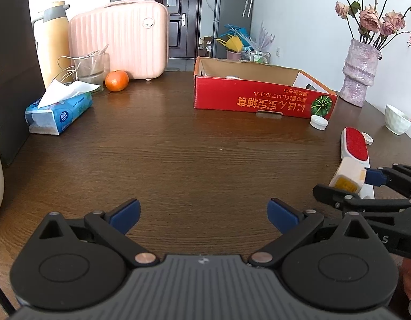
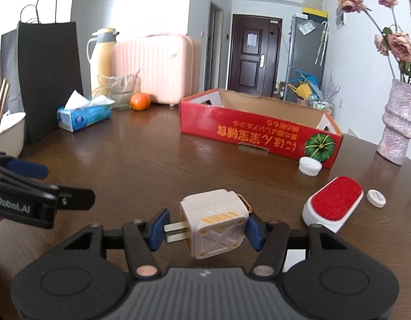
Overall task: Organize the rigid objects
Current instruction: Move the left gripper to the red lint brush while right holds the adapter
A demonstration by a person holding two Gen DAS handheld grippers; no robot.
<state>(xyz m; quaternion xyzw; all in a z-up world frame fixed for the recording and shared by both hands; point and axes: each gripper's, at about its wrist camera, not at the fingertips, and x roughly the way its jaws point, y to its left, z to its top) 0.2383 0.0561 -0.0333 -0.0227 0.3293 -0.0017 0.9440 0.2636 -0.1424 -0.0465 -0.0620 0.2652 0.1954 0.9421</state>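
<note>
My right gripper (image 2: 205, 230) is shut on a white charger plug (image 2: 214, 225) with two metal prongs pointing left, held just above the brown table. The plug also shows in the left wrist view (image 1: 348, 181) at the right gripper's fingertips. My left gripper (image 1: 204, 214) is open and empty over bare table, left of the right one. A red and white lint brush (image 2: 333, 204) lies right of the plug. A red cardboard box (image 2: 259, 130), open on top, stands behind. A white cap (image 2: 309, 166) lies against its front right corner.
A small white disc (image 2: 376, 198) lies right of the brush. A pink vase (image 2: 399, 128) with flowers and a white bowl (image 1: 396, 120) stand at right. At back left are a tissue pack (image 2: 84, 117), an orange (image 2: 140, 101), a glass, a thermos, a pink case (image 2: 154, 66) and a black bag (image 2: 49, 80).
</note>
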